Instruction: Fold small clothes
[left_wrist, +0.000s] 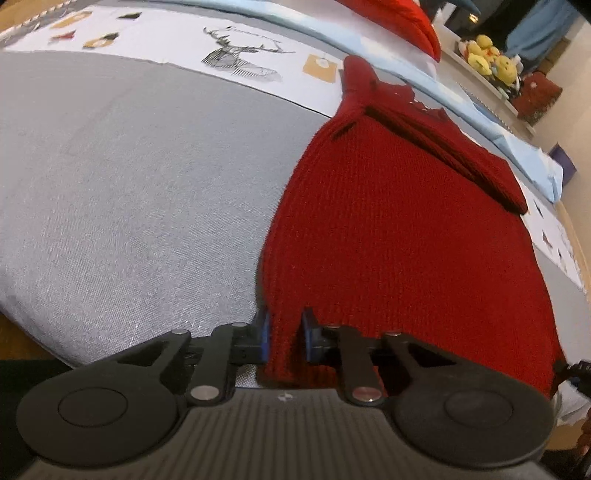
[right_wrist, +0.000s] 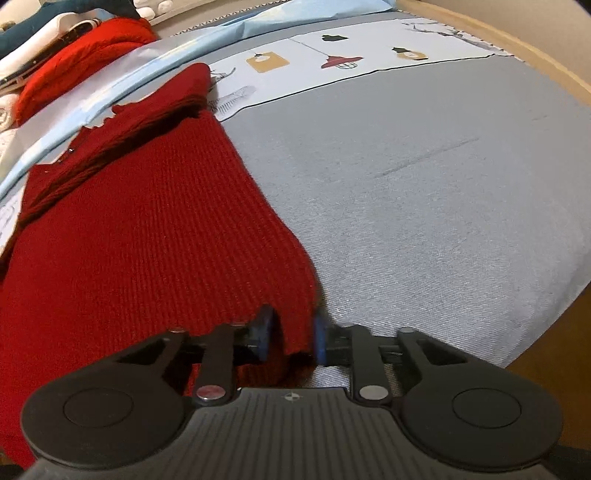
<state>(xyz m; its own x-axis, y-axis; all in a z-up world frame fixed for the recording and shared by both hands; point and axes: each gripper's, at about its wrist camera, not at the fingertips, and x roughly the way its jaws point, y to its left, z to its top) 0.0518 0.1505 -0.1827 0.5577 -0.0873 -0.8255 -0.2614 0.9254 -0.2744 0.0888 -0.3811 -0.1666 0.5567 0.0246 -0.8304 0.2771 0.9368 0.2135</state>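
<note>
Both tongs (left_wrist: 285, 334) (right_wrist: 291, 334) pinch dark-red ribbed knit (left_wrist: 388, 229) (sleeves folded in).

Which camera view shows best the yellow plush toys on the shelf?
The left wrist view. The yellow plush toys sit there on a shelf at the upper right, behind the red sweater. The right wrist view does not show them at all.

We see a grey bedspread (left_wrist: 129, 192) with a white printed band (right_wrist: 369, 48) at the far side, then a light blue sheet (left_wrist: 413, 62). Far right, a shelf (left_wrist: 487, 85) holds yellow plush toys (left_wrist: 491, 59); a wooden bed edge (right_wrist: 517, 48) curves along the right.
</note>
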